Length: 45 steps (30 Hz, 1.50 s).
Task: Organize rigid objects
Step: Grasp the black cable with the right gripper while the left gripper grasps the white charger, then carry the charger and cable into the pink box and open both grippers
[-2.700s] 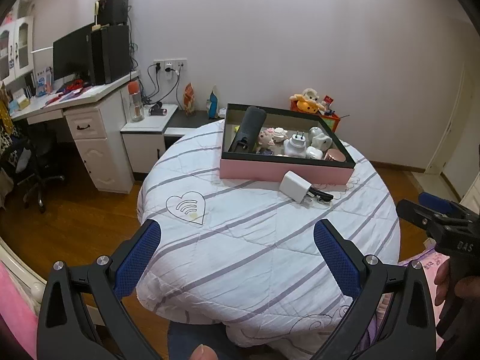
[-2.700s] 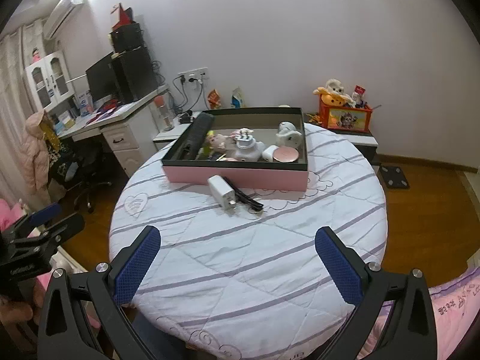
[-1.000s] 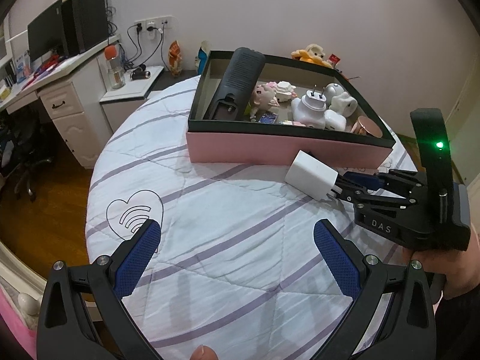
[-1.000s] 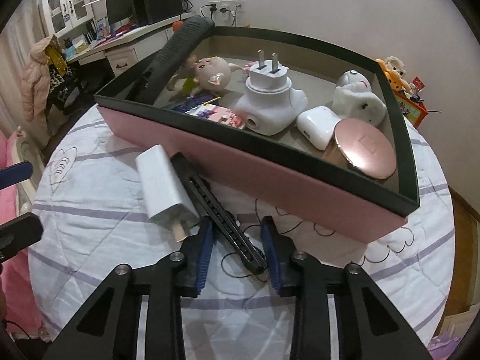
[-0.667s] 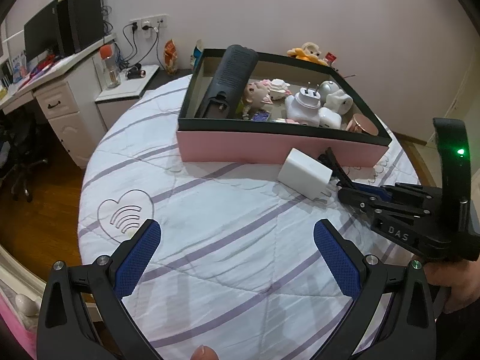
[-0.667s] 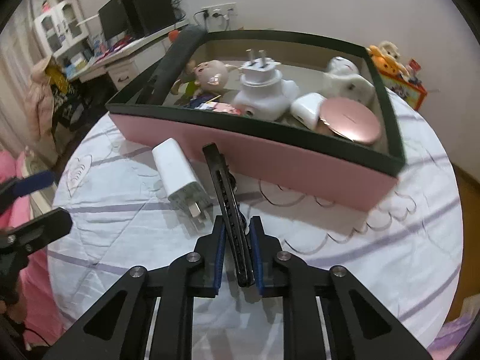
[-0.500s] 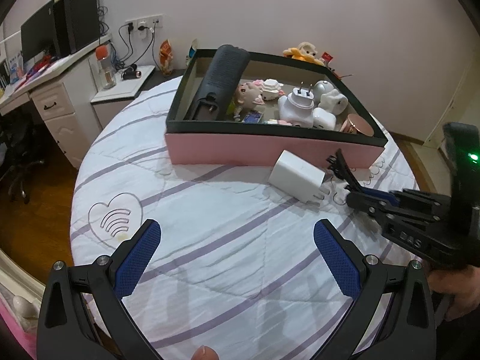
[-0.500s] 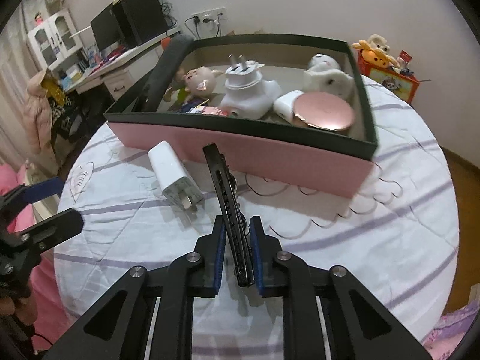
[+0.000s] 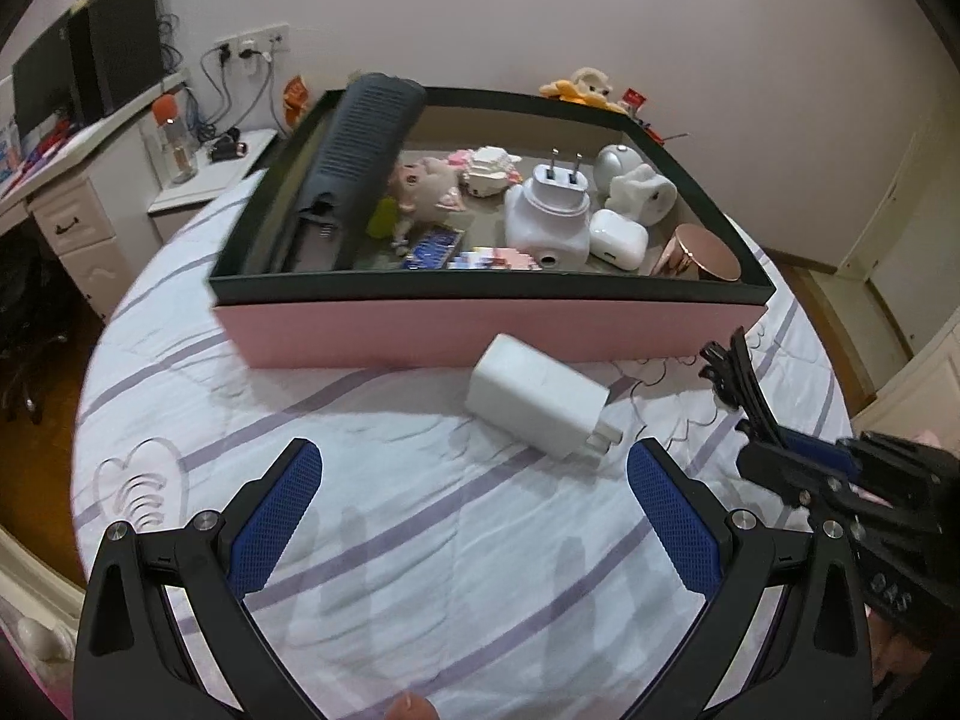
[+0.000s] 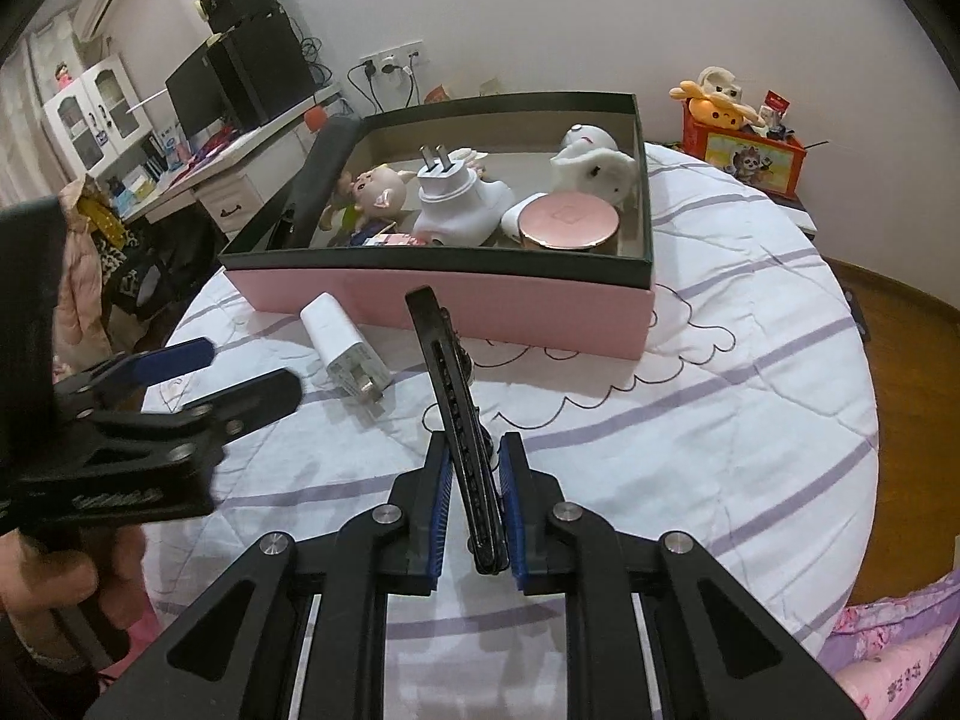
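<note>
A pink box with a dark rim stands on the round quilted table. It holds a white plug adapter, a pig doll, a rose-gold compact and a long black case. A white charger lies in front of the box. My right gripper is shut on a black hair clip and holds it above the quilt. My left gripper is open and empty, just short of the charger.
The white striped quilt covers the table. A desk with a monitor stands at the left and a toy box behind the table. The wooden floor lies beyond the table edge.
My right gripper shut on the hair clip and lifted it off the quilt, pulling back. My left gripper moved closer to the charger, still open.
</note>
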Tool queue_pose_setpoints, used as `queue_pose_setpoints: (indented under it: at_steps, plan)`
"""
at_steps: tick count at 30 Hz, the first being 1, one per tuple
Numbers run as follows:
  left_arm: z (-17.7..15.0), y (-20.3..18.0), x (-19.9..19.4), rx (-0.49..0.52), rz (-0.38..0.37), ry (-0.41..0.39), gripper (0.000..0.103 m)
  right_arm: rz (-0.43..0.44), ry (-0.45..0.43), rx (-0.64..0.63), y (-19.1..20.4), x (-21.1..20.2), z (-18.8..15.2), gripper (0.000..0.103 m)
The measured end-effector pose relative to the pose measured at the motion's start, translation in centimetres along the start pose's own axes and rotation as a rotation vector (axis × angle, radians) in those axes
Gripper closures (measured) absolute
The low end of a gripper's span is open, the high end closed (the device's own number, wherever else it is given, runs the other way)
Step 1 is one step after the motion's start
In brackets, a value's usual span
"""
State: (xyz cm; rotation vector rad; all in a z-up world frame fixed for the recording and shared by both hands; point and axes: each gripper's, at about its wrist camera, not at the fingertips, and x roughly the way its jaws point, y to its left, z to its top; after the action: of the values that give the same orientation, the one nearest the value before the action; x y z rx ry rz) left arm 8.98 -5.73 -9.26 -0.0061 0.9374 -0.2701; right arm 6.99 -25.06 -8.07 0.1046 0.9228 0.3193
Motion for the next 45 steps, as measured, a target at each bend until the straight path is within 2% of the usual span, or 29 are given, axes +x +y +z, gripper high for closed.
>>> queue_pose_setpoints:
  at_steps: [6,11,13,14,15,17,22,34,39,45]
  plan:
    - [0.8,-1.2,2.6,-0.020,-0.034,0.023,0.000,-0.004,0.003,0.023,-0.8,0.1,-0.3,0.087]
    - [1.0,-0.6,4.9,-0.052,0.003,0.024,0.004,-0.005,0.008,0.030,-1.1,0.3,-0.2,0.087]
    - [1.0,-0.5,4.9,-0.036,0.022,-0.005,0.011,-0.006,0.007,0.032,-1.2,0.2,-0.3,0.087]
    - [1.0,-0.4,4.8,-0.032,0.024,-0.010,0.024,-0.006,0.007,0.033,-1.2,0.3,-0.3,0.087]
    - [1.0,-0.4,4.7,-0.029,0.025,-0.014,0.042,-0.005,0.007,0.033,-1.2,0.3,-0.3,0.087]
    - [1.1,-0.1,4.6,-0.030,0.020,-0.019,0.052,-0.004,0.007,0.034,-1.1,0.3,-0.3,0.087]
    - [0.5,1.1,3.6,-0.040,-0.028,-0.020,0.053,0.005,0.002,0.027,-0.5,0.1,-0.3,0.087]
    - [-0.7,2.5,-1.2,-0.025,-0.041,-0.050,0.053,0.021,-0.038,-0.004,1.4,-2.0,0.5,0.087]
    - [1.2,3.0,-4.6,-0.005,-0.054,-0.110,0.053,0.025,-0.076,-0.030,2.0,-3.2,2.5,0.087]
    - [5.9,2.4,-6.2,0.040,-0.066,-0.168,0.053,0.010,-0.121,-0.062,2.3,-4.0,6.2,0.087]
